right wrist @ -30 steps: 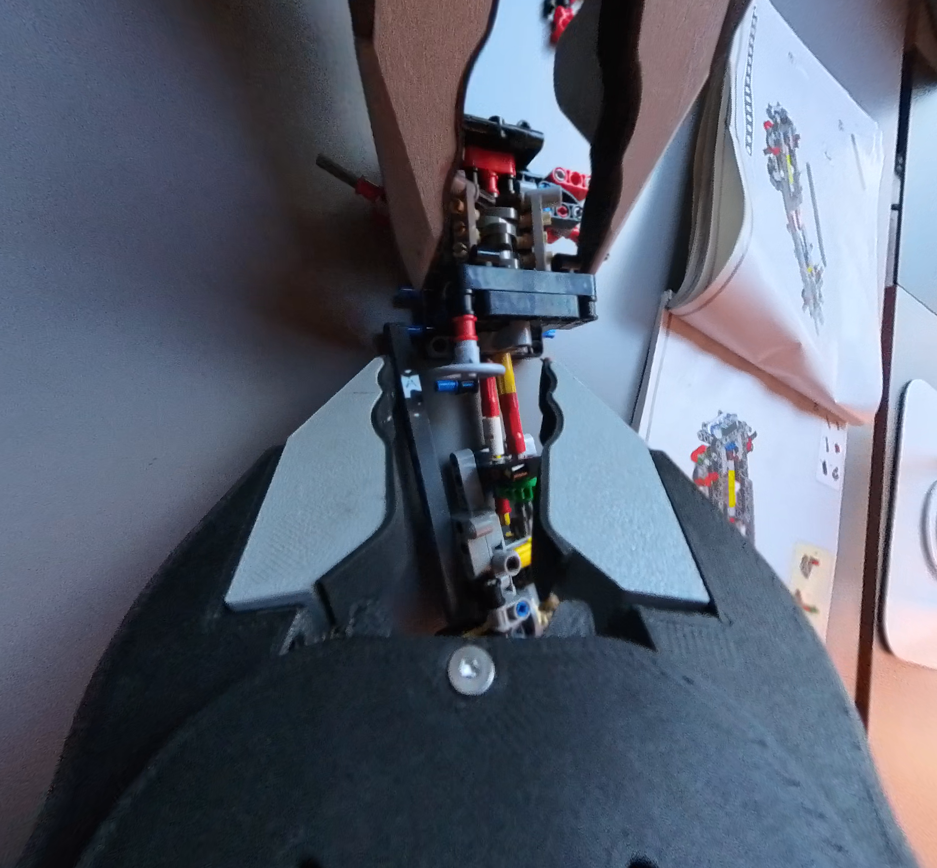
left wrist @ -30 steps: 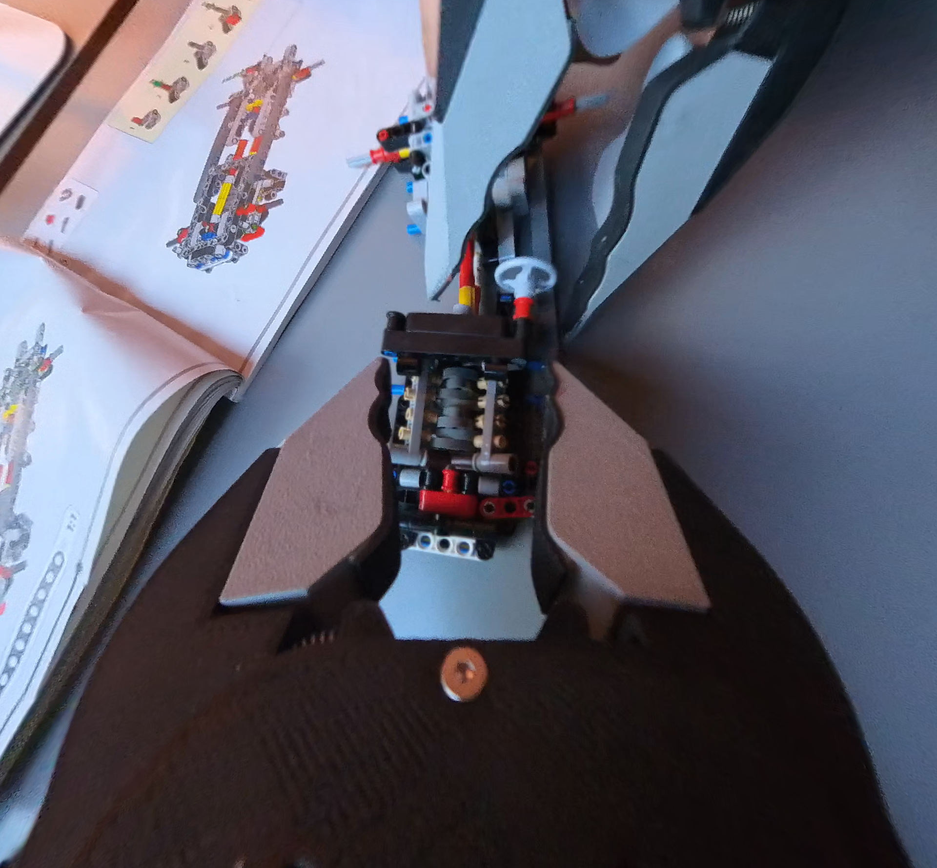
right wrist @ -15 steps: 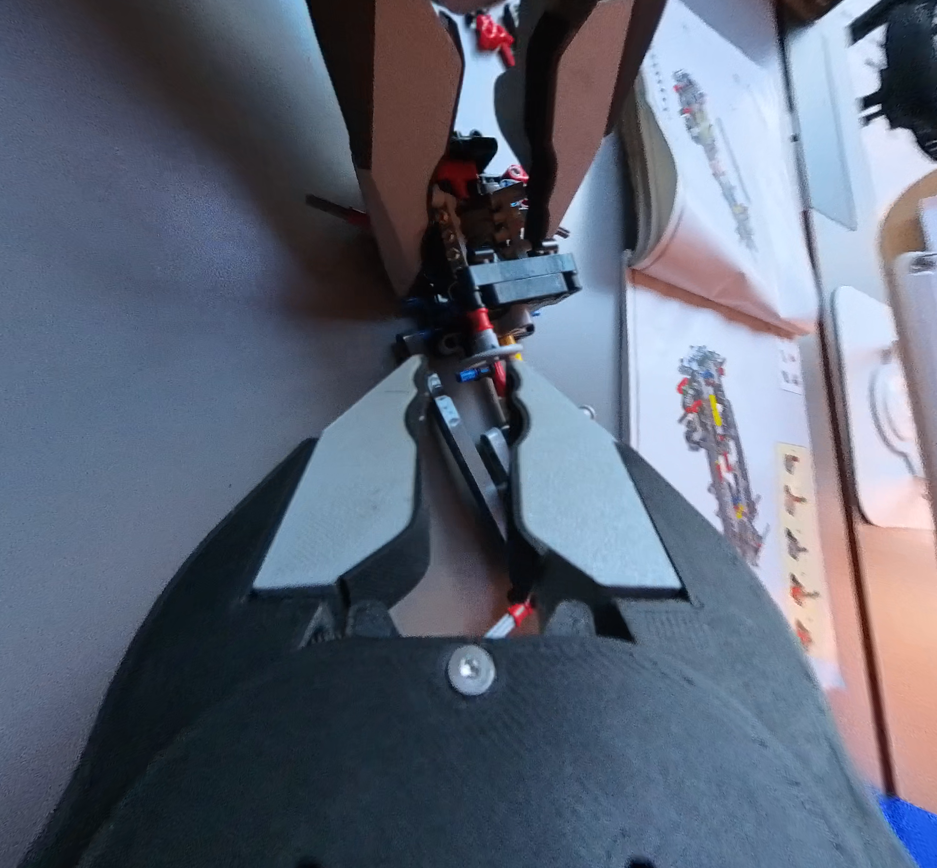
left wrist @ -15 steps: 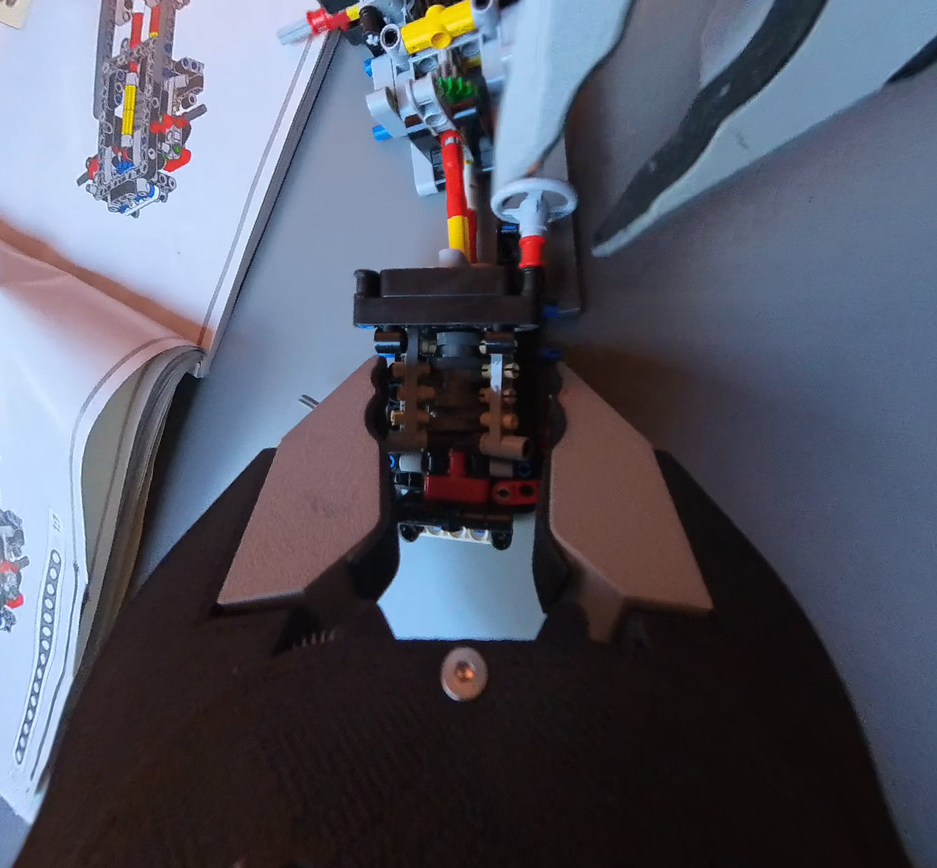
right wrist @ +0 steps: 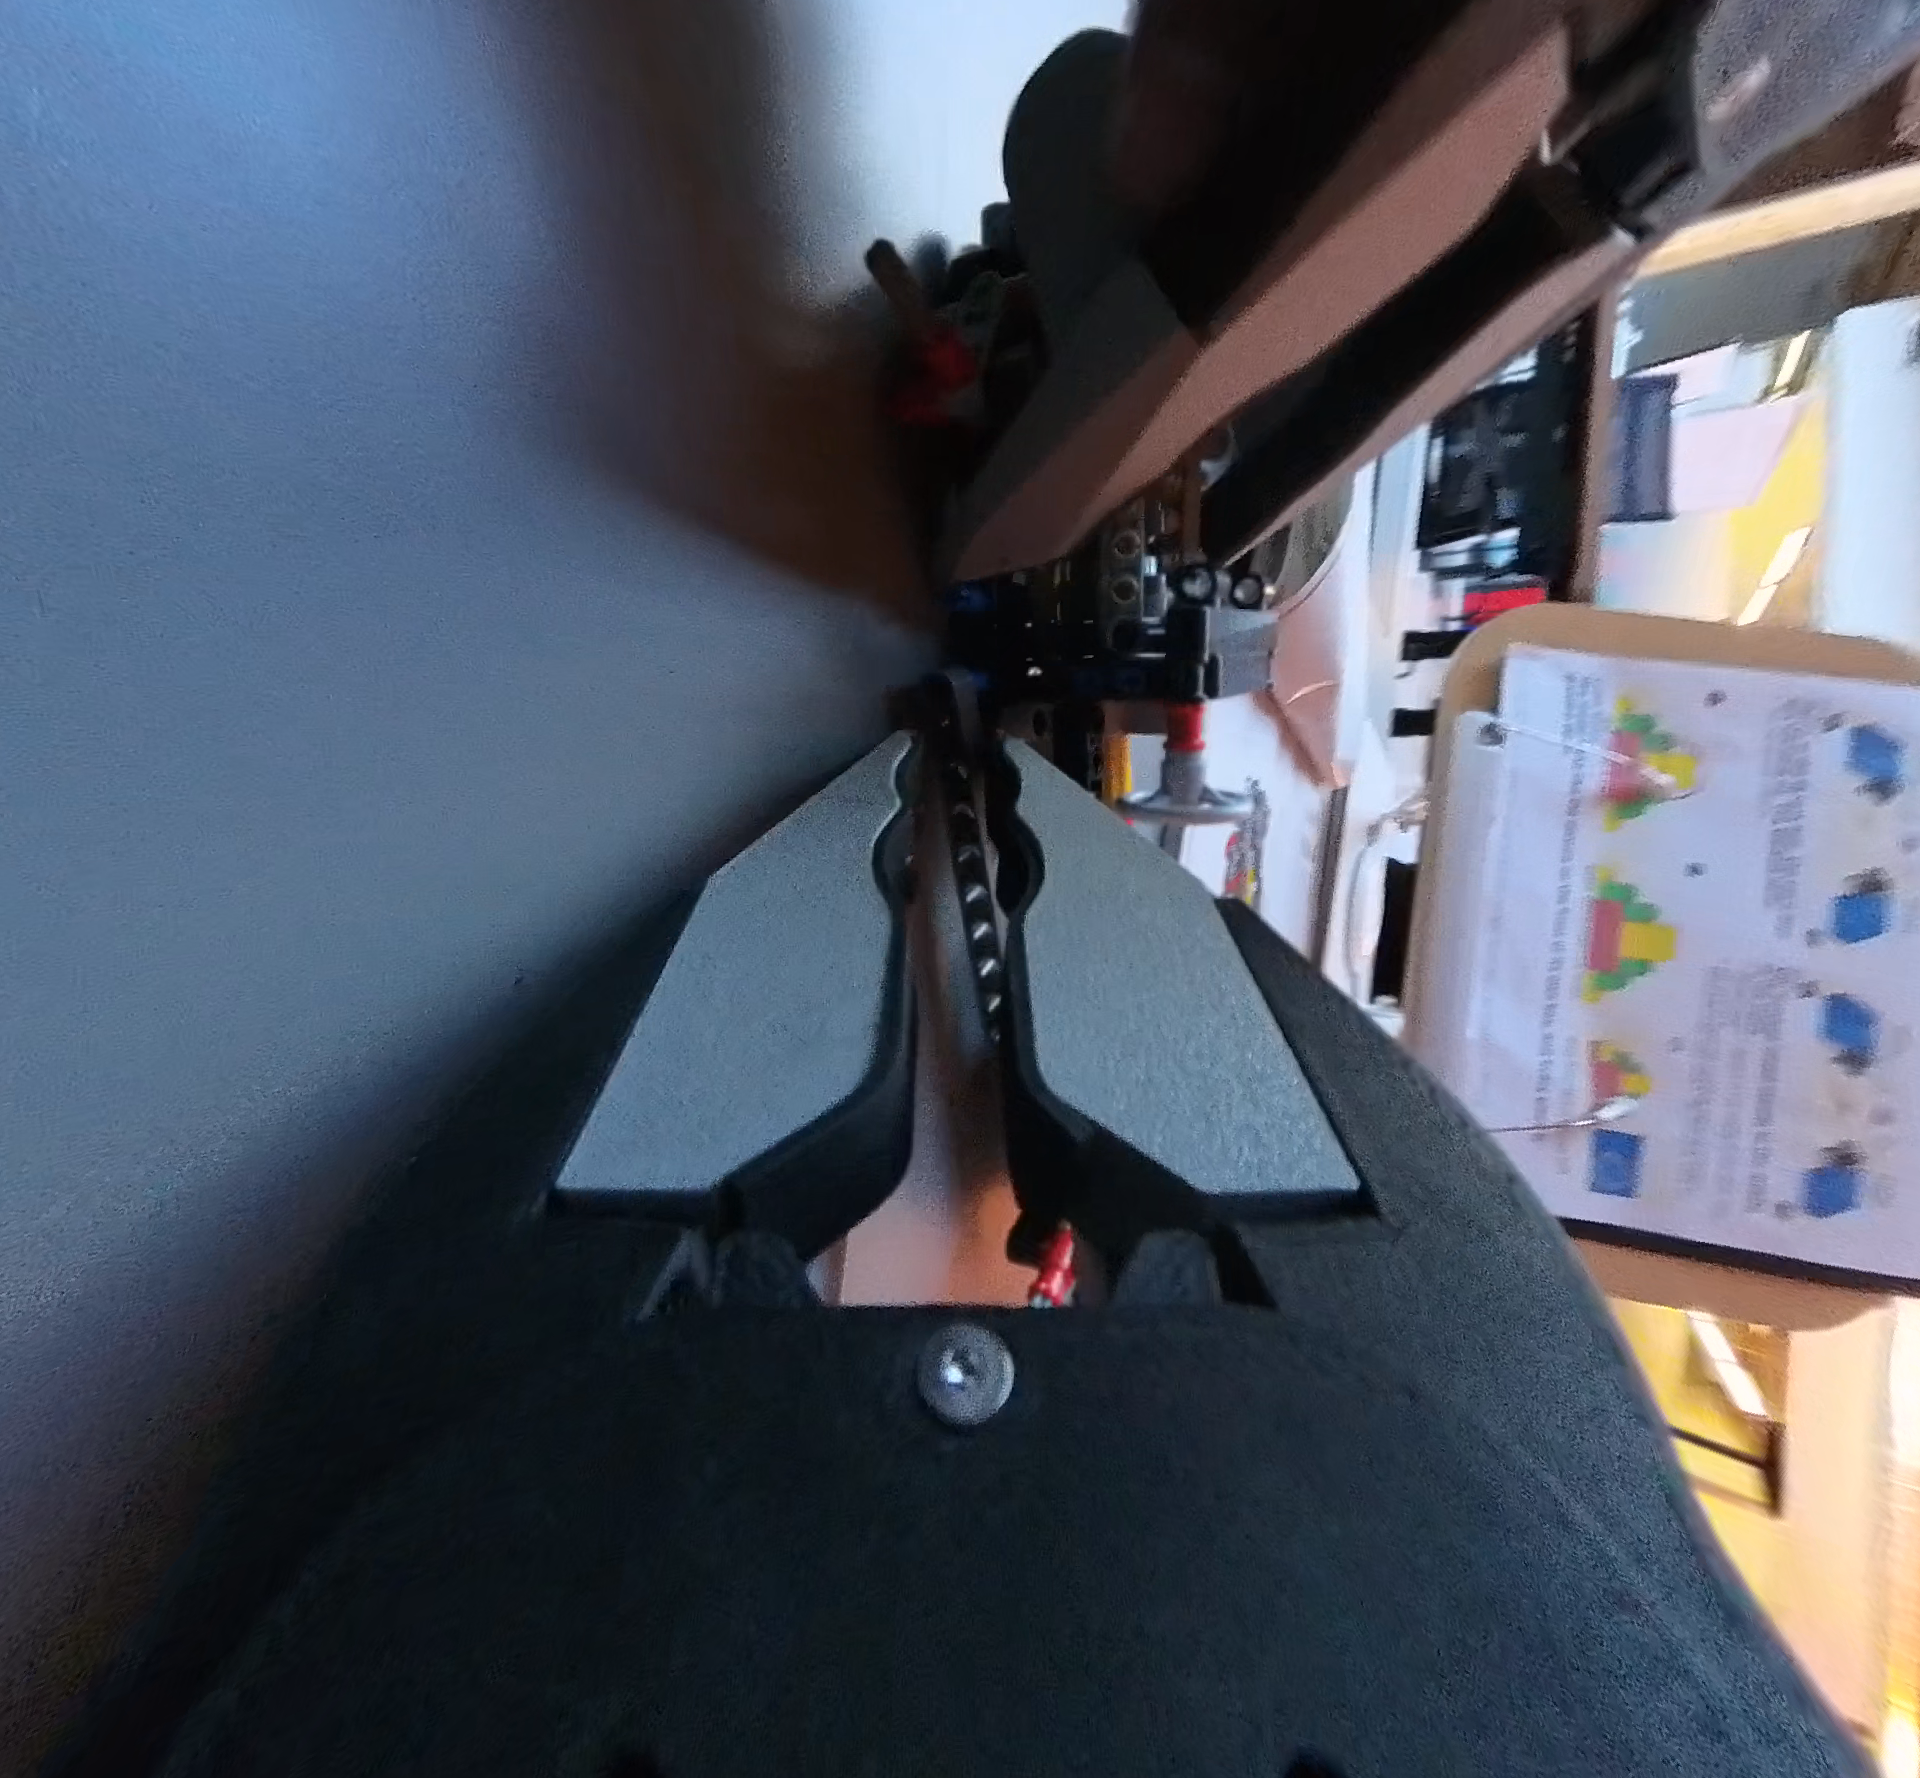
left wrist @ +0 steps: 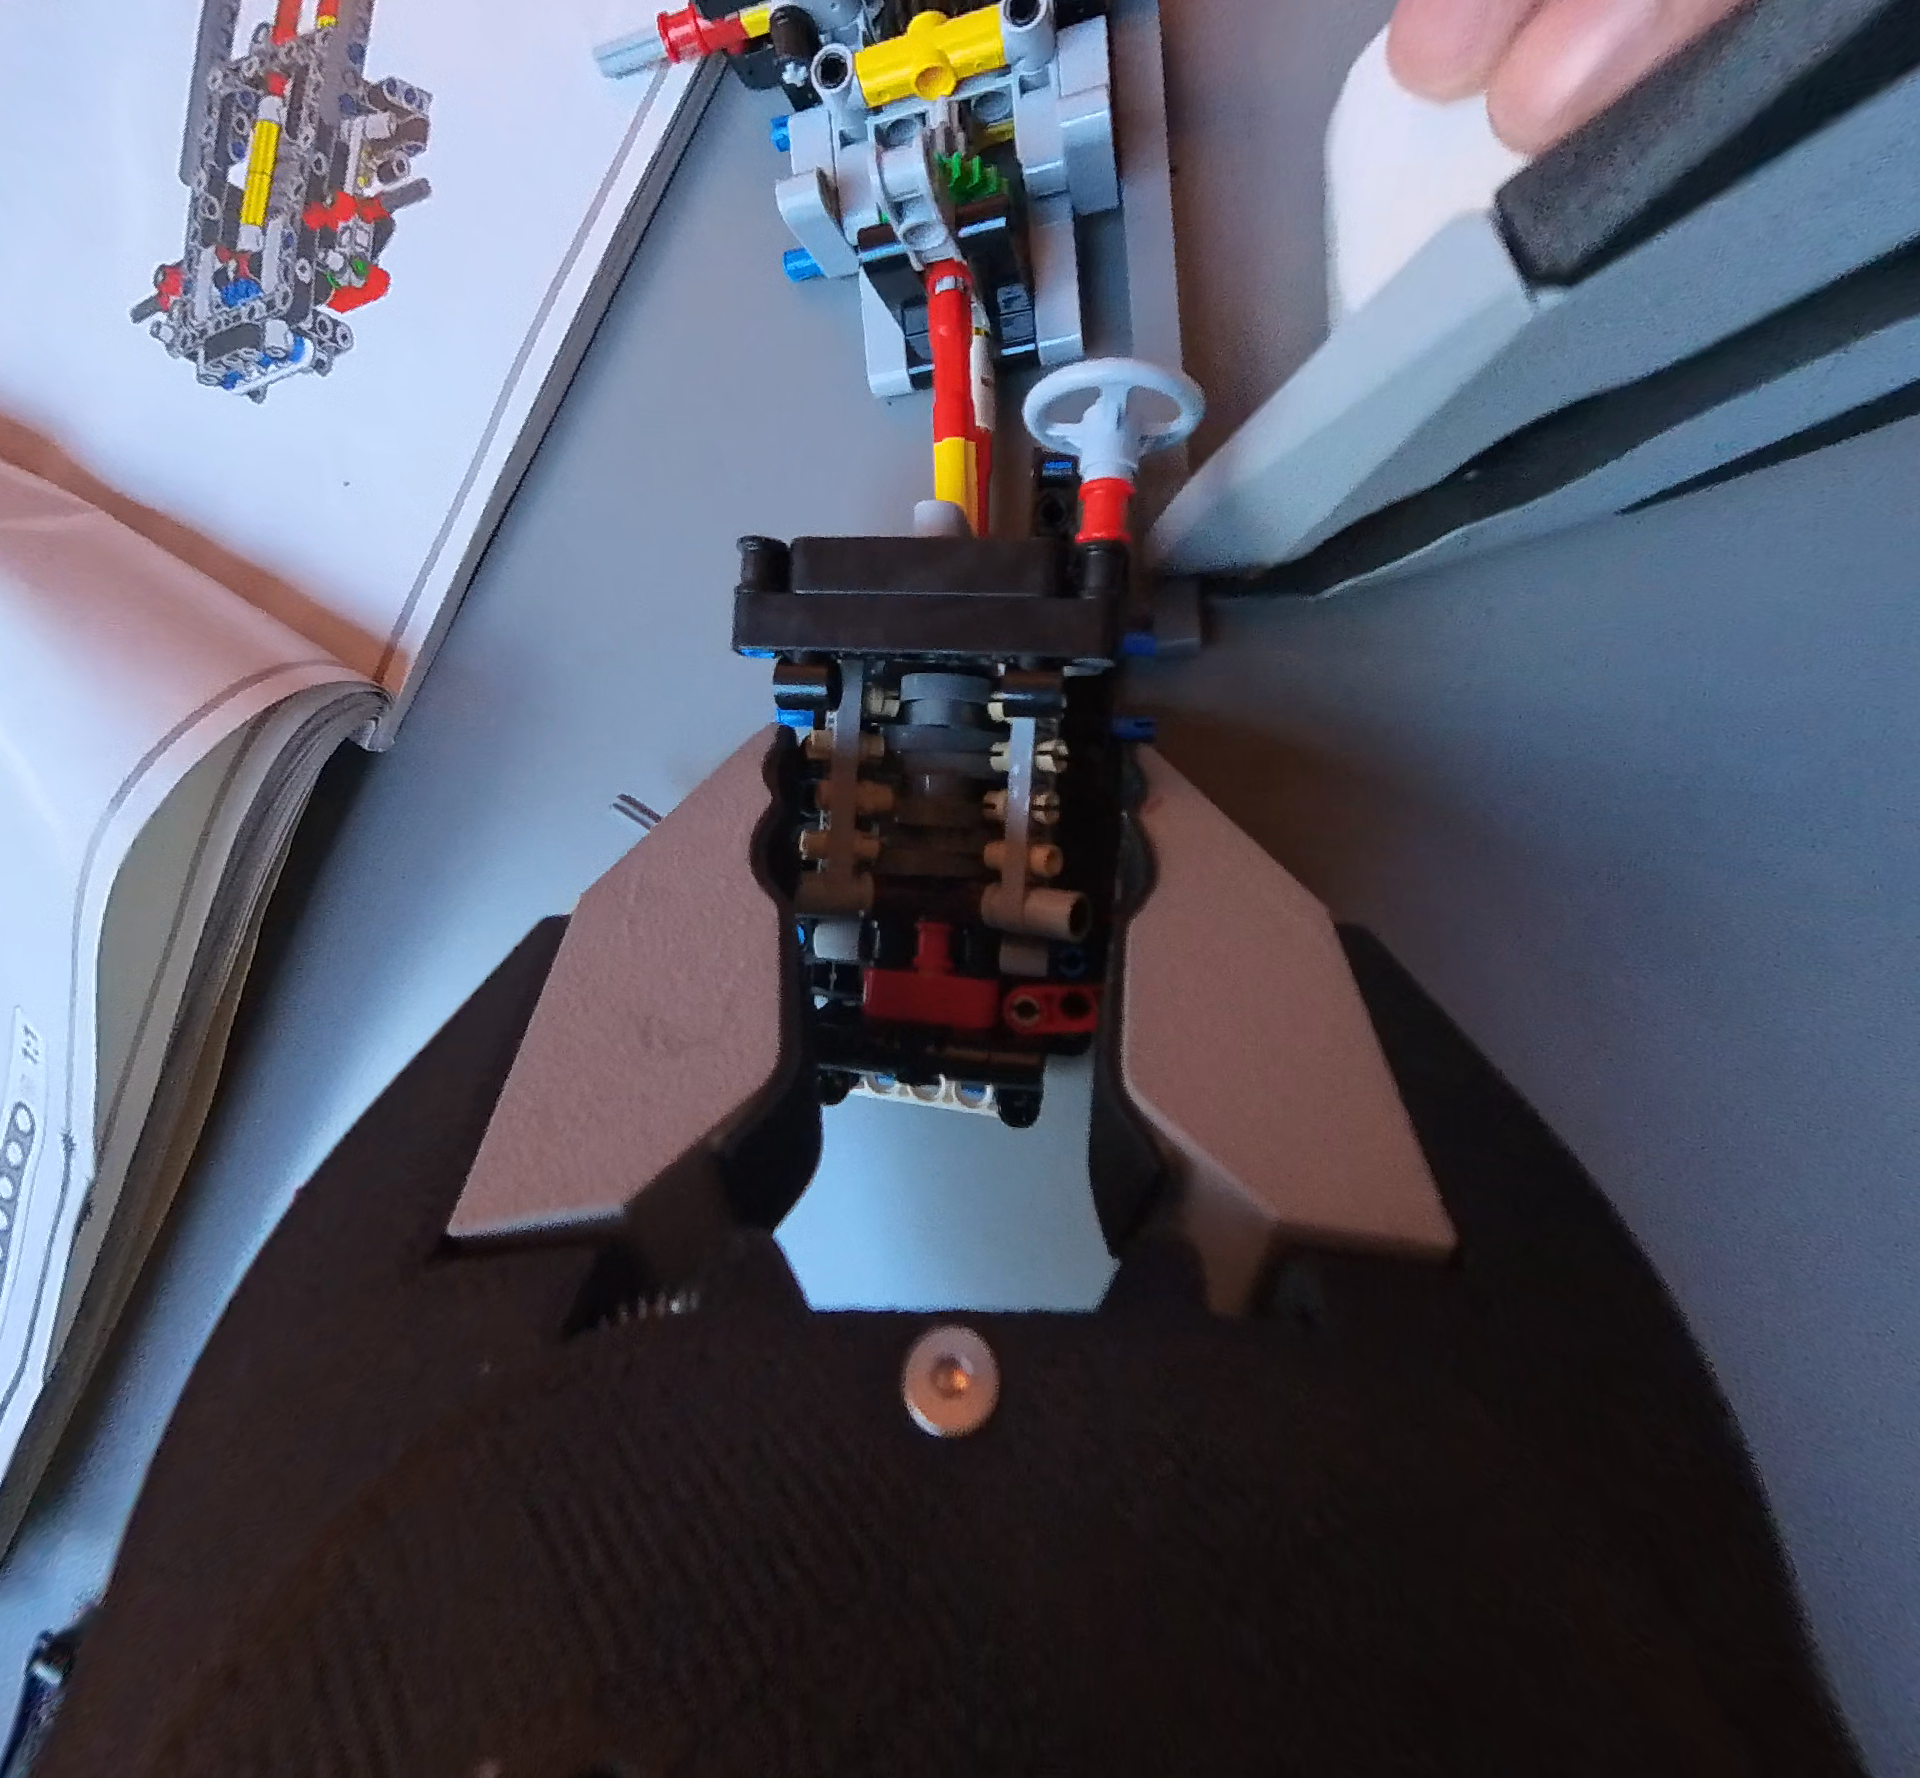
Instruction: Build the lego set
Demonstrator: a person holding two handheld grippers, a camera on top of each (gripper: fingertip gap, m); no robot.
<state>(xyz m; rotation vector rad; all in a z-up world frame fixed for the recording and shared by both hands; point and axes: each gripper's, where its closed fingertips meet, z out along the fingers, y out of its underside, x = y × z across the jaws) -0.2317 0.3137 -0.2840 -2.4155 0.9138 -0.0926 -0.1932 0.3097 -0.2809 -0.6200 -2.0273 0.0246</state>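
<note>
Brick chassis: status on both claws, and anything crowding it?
Left claw clamped on the brick chassis engine end. Right claw pinched on its black side beam. Open instruction booklet alongside; nothing blocking.

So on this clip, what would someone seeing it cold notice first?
The long, colourful toy-brick chassis lying on the grey table, its dark engine end clamped in the left gripper. The right gripper pinches the chassis's thin black side beam. An open instruction booklet lies left of the model.
</note>
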